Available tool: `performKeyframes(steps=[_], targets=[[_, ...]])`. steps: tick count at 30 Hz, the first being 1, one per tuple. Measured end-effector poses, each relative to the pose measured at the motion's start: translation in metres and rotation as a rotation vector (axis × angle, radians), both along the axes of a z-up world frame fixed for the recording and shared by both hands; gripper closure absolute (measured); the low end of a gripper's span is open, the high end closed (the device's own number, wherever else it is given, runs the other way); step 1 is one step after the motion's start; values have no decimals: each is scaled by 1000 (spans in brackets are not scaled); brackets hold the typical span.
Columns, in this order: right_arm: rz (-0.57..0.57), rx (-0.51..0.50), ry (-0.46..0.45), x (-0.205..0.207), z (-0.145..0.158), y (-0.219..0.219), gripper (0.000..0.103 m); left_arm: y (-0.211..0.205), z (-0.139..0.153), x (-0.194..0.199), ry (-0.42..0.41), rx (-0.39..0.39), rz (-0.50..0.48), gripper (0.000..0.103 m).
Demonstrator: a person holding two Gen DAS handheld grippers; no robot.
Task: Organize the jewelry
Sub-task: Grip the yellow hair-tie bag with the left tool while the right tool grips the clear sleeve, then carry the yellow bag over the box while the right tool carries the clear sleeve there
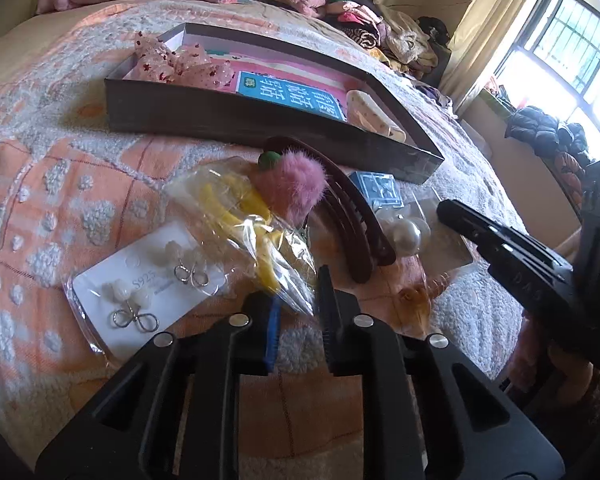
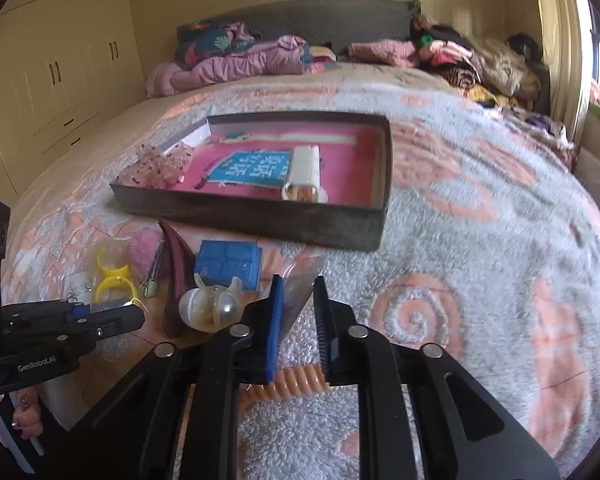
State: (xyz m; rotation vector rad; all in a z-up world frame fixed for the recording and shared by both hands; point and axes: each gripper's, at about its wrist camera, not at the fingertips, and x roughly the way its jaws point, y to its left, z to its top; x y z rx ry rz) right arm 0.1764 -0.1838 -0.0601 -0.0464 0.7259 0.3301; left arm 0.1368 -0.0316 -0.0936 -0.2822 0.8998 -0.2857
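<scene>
Bed (image 2: 480, 208) with peach-and-white fleece cover. Dark shallow box (image 2: 260, 216) lies mid-bed, holding a pink frilly piece (image 1: 180, 66) at its left end and a cream case (image 2: 305, 174) on a blue card. Near the box, a jewelry pile: earring card (image 1: 140, 284) at left, bagged yellow rings (image 2: 114, 280), pink pompom (image 1: 296, 184), brown hair clip (image 1: 356, 224), blue case (image 2: 228, 266), pearl piece (image 2: 212, 308). Left gripper (image 1: 298, 312) partly open, empty, just above the yellow bag's near edge. Right gripper (image 2: 298, 312) partly open, holding nothing, a clear bag's corner between its jaws.
</scene>
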Motion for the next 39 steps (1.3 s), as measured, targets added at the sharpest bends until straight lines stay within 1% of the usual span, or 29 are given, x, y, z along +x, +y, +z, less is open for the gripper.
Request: performKeyframes(steps=[1, 7, 10, 11, 12, 13, 14, 19, 20, 21, 23, 24, 25, 27, 30, 35, 39], targets=[[0, -4, -5, -1, 1, -1, 102, 0, 1, -2, -4, 2, -3, 94], [-8, -9, -26, -12, 5, -7, 102, 0, 9, -15, -45, 6, -12, 95], [-44, 22, 31, -9, 0, -15, 101, 2, 17, -22, -72, 14, -14, 96], [-47, 42, 57, -6, -3, -17, 91, 3, 20, -25, -80, 16, -13, 96], [-52, 62, 78, -4, -5, -18, 78, 3, 23, -27, -89, 18, -15, 96], [-57, 84, 103, -1, -8, -20, 73, 3, 25, -29, -97, 22, -14, 96], [-53, 101, 126, 2, -10, -20, 65, 2, 28, -31, -104, 25, -14, 96], [-54, 180, 206, 17, -15, -18, 65, 4, 39, -37, -138, 37, -10, 96], [-49, 196, 234, 21, -17, -16, 65, 4, 41, -39, -143, 38, -9, 96], [-44, 202, 259, 24, -19, -14, 59, 5, 43, -39, -150, 40, -7, 96], [-47, 214, 285, 29, -24, -11, 58, 5, 46, -40, -158, 44, -6, 96], [-50, 215, 284, 29, -23, -10, 64, 5, 48, -39, -164, 44, -6, 96], [-48, 213, 274, 28, -21, -9, 66, 5, 50, -40, -170, 46, -5, 96], [-43, 201, 244, 25, -17, -8, 73, 4, 53, -39, -180, 49, -7, 96], [-40, 165, 168, 19, -5, -5, 79, 2, 60, -35, -199, 60, -12, 96], [-48, 129, 34, 0, 23, -10, 81, -1, 69, -28, -223, 62, -23, 96], [-72, 137, -32, -13, 44, -24, 81, -2, 77, -22, -244, 63, -34, 96]])
